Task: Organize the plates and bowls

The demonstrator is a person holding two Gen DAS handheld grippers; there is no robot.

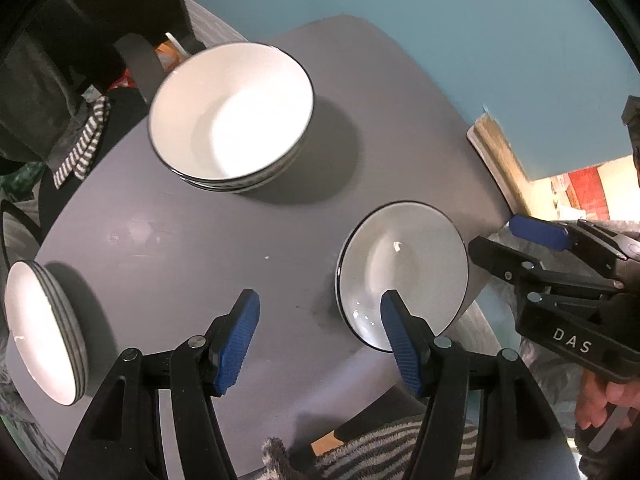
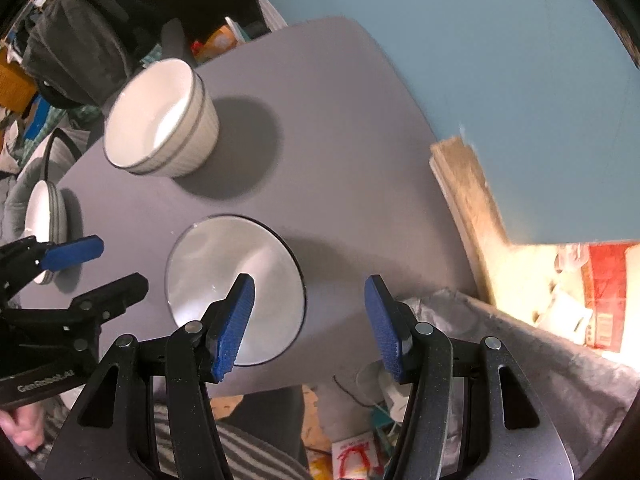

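1. While both tools point down over the grey table [image 1: 168, 240], the left gripper [image 1: 320, 344] has its jaws spread, with nothing between them.
2. Right gripper [image 2: 310, 328]: also spread, gripping nothing, above the table's near edge.
3. Stacked bowls [image 1: 230, 114] stand at the far side, well apart from the small plates [image 1: 404, 272] near the edge.
4. Another plate stack [image 1: 40, 332] sits at the left edge.
5. Striped cloth [image 1: 392, 452] lies below the table.

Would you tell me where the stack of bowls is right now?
The stack of bowls stands at the far left of the grey table, beyond the lone plate.
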